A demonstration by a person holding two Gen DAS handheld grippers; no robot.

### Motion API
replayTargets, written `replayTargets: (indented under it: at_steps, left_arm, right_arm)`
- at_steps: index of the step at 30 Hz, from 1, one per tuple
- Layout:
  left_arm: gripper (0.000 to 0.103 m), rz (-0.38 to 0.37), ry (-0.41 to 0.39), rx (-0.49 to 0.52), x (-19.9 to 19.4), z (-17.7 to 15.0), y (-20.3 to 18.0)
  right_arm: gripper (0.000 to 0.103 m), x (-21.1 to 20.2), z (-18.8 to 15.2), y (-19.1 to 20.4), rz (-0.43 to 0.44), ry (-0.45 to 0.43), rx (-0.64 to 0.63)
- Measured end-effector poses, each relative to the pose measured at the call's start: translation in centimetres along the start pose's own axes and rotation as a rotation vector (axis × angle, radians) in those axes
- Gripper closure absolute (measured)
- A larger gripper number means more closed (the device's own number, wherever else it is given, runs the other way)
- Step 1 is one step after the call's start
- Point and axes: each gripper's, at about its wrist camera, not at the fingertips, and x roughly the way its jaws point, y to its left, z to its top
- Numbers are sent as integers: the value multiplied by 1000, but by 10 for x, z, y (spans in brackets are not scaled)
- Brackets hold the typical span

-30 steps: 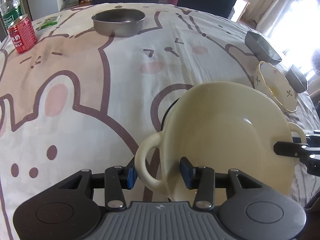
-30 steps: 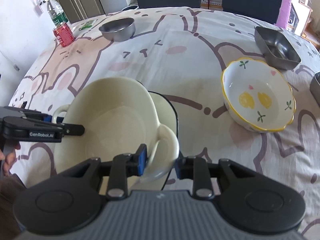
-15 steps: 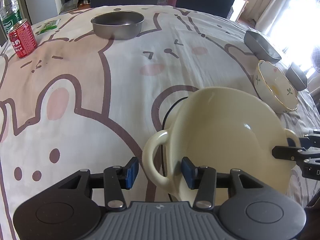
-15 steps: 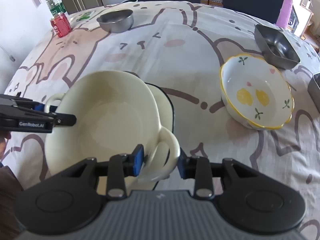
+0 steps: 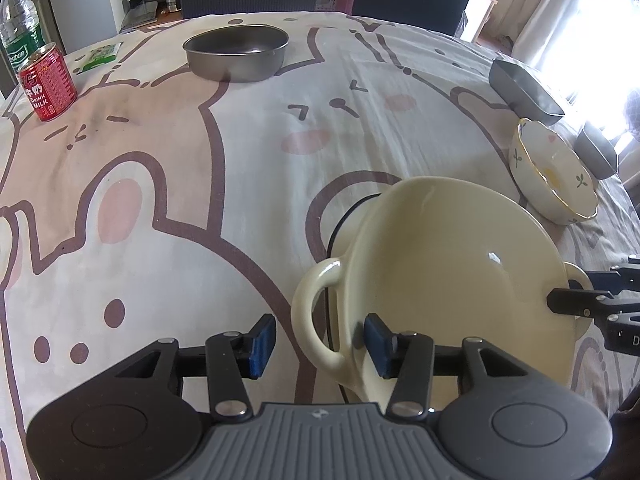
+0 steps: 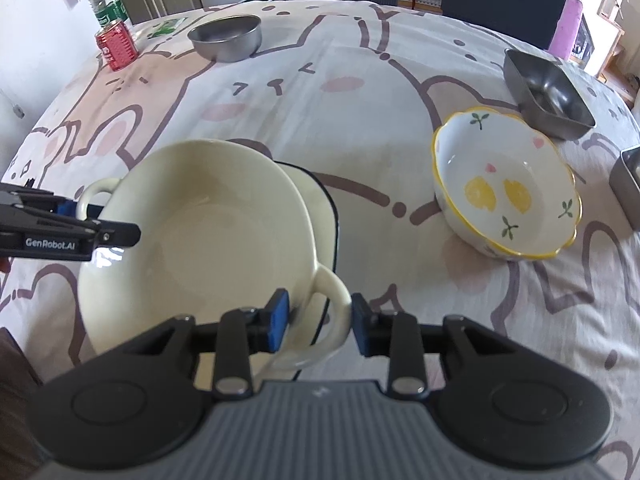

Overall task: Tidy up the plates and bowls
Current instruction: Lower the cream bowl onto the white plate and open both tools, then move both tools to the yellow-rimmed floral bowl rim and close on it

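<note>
A cream two-handled bowl (image 5: 448,264) (image 6: 200,232) rests slightly tilted on a cream dish with a dark rim (image 6: 316,200), near the table's front. My left gripper (image 5: 319,342) straddles the bowl's left handle and rim. Its outer pad stands clear of the handle, so it is open. My right gripper (image 6: 319,324) straddles the opposite handle, its blue pads close beside the handle and wall without a visible squeeze. Each gripper also shows at the edge of the other's view.
A floral bowl with a yellow rim (image 6: 504,188) sits to the right. A square steel dish (image 6: 548,92) and another steel dish (image 6: 628,184) lie beyond it. At the far left stand a round steel bowl (image 5: 236,52), a red can (image 5: 47,82) and a bottle (image 5: 20,36).
The bowl has settled lower onto the dark-rimmed dish. My left jaws widened and the outer pad came off the handle. The right jaws widened slightly.
</note>
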Motion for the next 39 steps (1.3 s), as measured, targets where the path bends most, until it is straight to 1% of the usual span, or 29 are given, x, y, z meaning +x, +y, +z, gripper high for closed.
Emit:
replayTargets:
  at_steps: [2, 3, 4, 5, 6, 7, 9, 10, 12, 17, 20, 23, 24, 25, 27, 28, 29, 31, 34, 37, 39]
  left_arm:
    - [51, 5, 1, 4, 0, 0, -1]
    - [49, 11, 1, 7, 0, 0, -1]
    - [44, 25, 2, 11, 0, 0, -2]
    - [42, 37, 4, 16, 0, 0, -2]
    - [37, 50, 7, 22, 1, 0, -3]
    - [29, 59, 18, 27, 3, 0, -3]
    - [22, 71, 45, 44, 7, -2, -5]
    - [20, 70, 55, 59, 8, -3, -7]
    - [19, 66, 65, 77, 9, -4, -9]
    - [13, 68, 52, 76, 5, -3, -11]
    - [8, 63, 36, 67, 1, -2, -11]
    - [4, 57, 14, 53, -5, 0, -11]
    - [3, 55, 5, 46, -6, 2, -11]
    - [2, 54, -8, 38, -10, 3, -11]
    - [0, 54, -29, 30, -15, 6, -12]
    - [0, 50, -41, 27, -18, 7, -13]
    - [0, 41, -56, 20, -21, 9, -14]
    - [0, 22, -87, 7, -28, 13, -17]
    - [0, 14, -145, 6, -39, 22, -28]
    - [0, -22, -190, -5, -46, 32, -41]
    - [0, -43, -219, 2, -47, 41, -54]
  right_arm:
    - [64, 2, 0, -1, 5, 1, 5]
    - [64, 2, 0, -1, 5, 1, 7]
    - [63, 3, 0, -1, 5, 2, 9]
    - [62, 4, 0, -2, 5, 2, 12]
    - [59, 5, 0, -3, 6, 4, 18]
    - [59, 6, 0, -4, 10, 6, 27]
    - [56, 8, 0, -10, 34, 14, 61]
    - [55, 8, 0, -12, 42, 18, 76]
    - [47, 10, 0, -14, 39, 22, 88]
    - [43, 10, -2, -12, 28, 16, 68]
    - [34, 11, -4, -10, 11, 20, 54]
    - [28, 14, -5, -9, 24, 32, 39]
    - [23, 13, -6, -8, 25, 29, 32]
    - [20, 12, -6, -7, 23, 18, 25]
    - [9, 7, -5, -8, 23, -9, 24]
    - [7, 4, -4, -9, 28, -21, 29]
    - [0, 1, -3, -10, 38, -37, 36]
    - [0, -7, -1, -14, 51, -77, 51]
    - [0, -22, 2, -26, 56, -153, 92]
    - [0, -38, 7, -45, 63, -233, 156]
    - [0, -48, 10, -61, 49, -282, 201]
